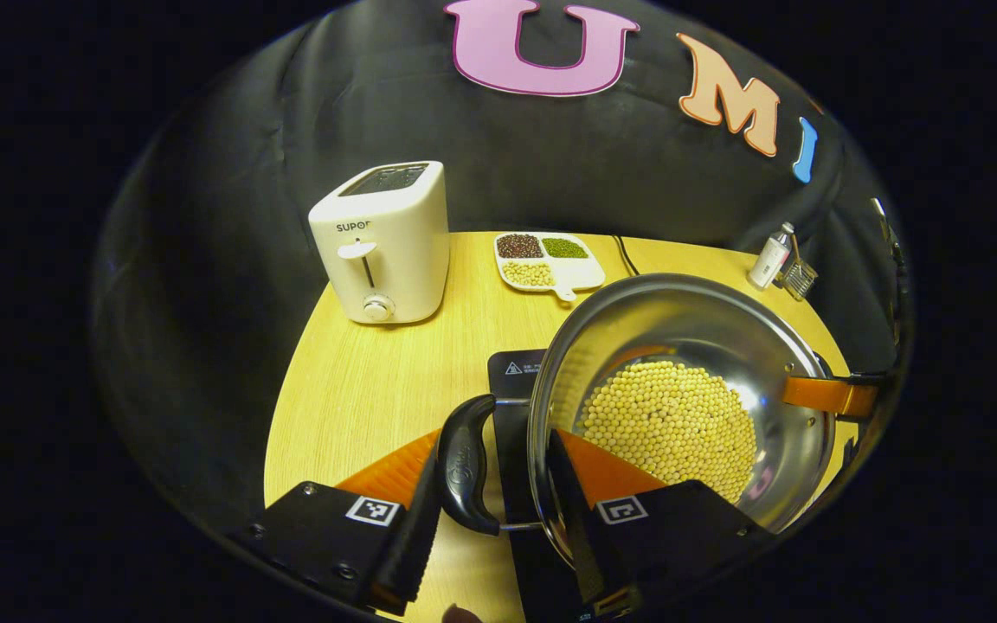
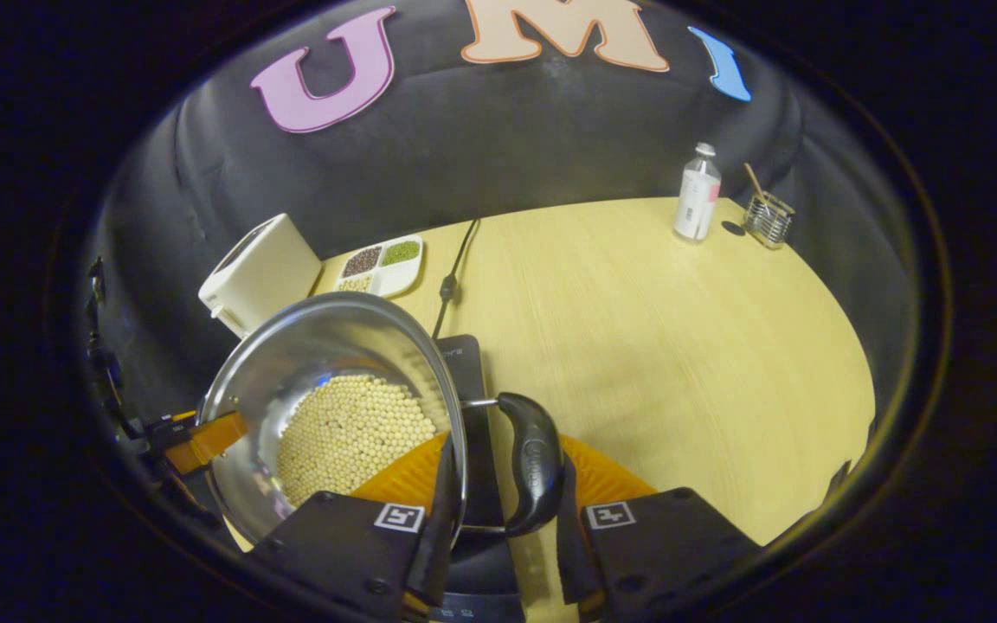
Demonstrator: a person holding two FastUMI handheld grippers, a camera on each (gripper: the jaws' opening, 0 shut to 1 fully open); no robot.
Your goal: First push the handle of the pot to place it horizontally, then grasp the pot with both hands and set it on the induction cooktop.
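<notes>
A steel pot half full of yellow beans hangs tilted over the black induction cooktop; whether it touches the cooktop I cannot tell. My left gripper is shut on the pot: one finger presses outside its black side handle, the other stands inside the rim. My right gripper grips the opposite black handle the same way, one finger inside the pot, one outside. The right gripper also shows at the pot's far side. The cooktop lies under the pot.
A white toaster stands at the back left of the wooden table, a white tray of beans beside it. The cooktop's cable runs to the back. A small bottle and a wire holder stand at the far right.
</notes>
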